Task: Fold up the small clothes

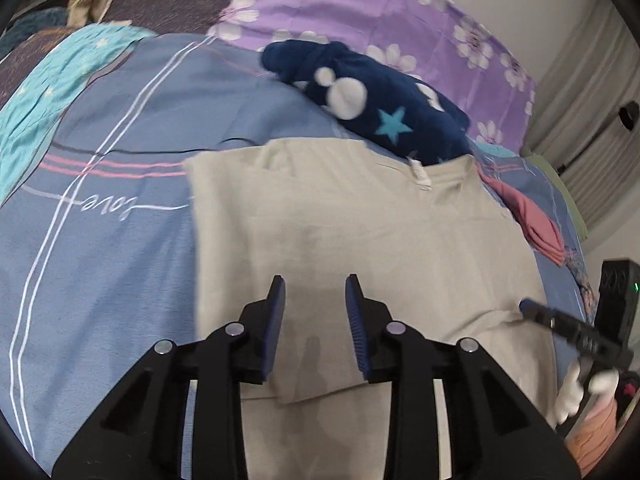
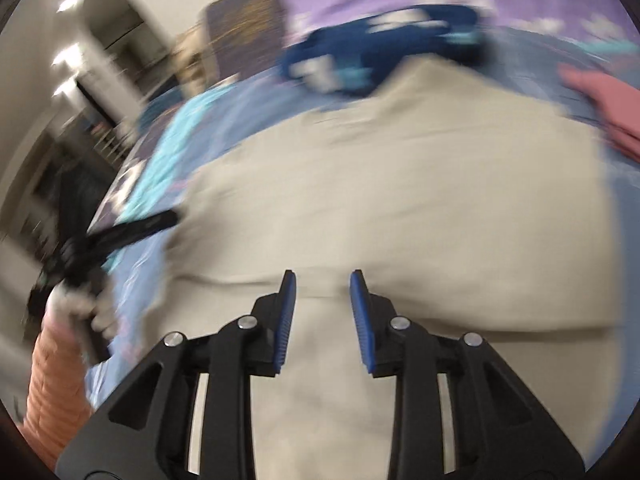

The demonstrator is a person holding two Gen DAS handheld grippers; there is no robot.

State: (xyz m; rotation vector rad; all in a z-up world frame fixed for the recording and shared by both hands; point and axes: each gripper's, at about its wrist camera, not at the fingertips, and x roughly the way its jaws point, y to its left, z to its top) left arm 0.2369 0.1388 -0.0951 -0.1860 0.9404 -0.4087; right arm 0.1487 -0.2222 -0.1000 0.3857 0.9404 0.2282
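Left wrist view: the left gripper [image 1: 316, 292] sits at lower centre of the frame with its blue-padded fingers [image 1: 277, 312] spread wide and nothing between them. Below them a beige garment [image 1: 360, 232] lies spread flat on the bed, filling the middle of the frame, with a white label [image 1: 420, 174] near its top edge and a folded lower edge near the bottom centre. The blue bedsheet [image 1: 100, 240], printed with stripes and the word "love", shows at left. A navy fleece item [image 1: 372, 100] with white dots and a teal star lies just beyond the beige garment's top edge, against a purple flowered cover [image 1: 380, 12]. A pink garment [image 1: 536, 224] lies at the beige garment's right side. The right gripper [image 1: 560, 324] enters at the right edge, its tip at the beige garment's right border.

Right wrist view, blurred: the right gripper [image 2: 322, 292] has fingers [image 2: 287, 312] wide apart, holding nothing, above the beige garment [image 2: 400, 184]. The left gripper [image 2: 132, 230] appears at left, held by a white-gloved hand [image 2: 86, 308].
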